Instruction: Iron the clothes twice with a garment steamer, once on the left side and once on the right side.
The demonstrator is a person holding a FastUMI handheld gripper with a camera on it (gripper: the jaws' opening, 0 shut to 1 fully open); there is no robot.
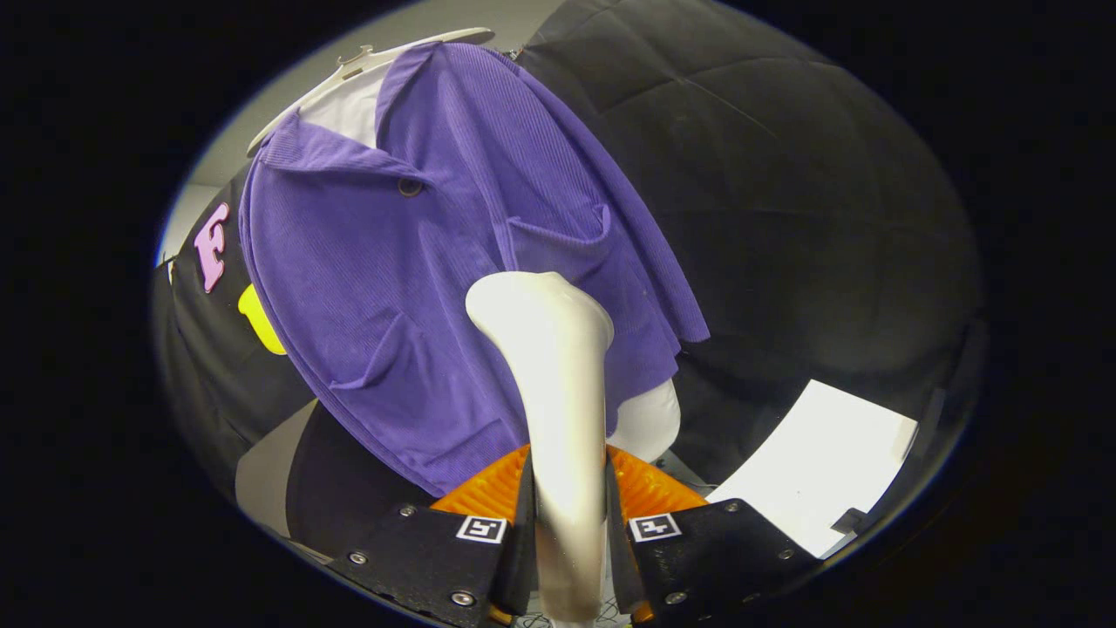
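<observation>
A: Gripper (568,515) fingers are clamping tight on the garment steamer (549,366) handle.

B: Yep, and its head is sitting against the purple corduroy shirt (410,262) hanging on the white hanger (366,65).

Gripper (568,515) clamped tight, fingers closed in on the steamer (551,375) handle

So both fingers (521,523) are pressing on the steamer's handle, one on each side, with the handle sitting right in the gap between them and no slack showing on either side. The two fingers run pretty much parallel, pointing forward and up along the handle, and the steamer's head pokes out well past the tips. The finger bases with their mounting blocks sit wide on either side of the grip, each one carrying a small square marker. The whole gripper looks tilted upward.
</observation>
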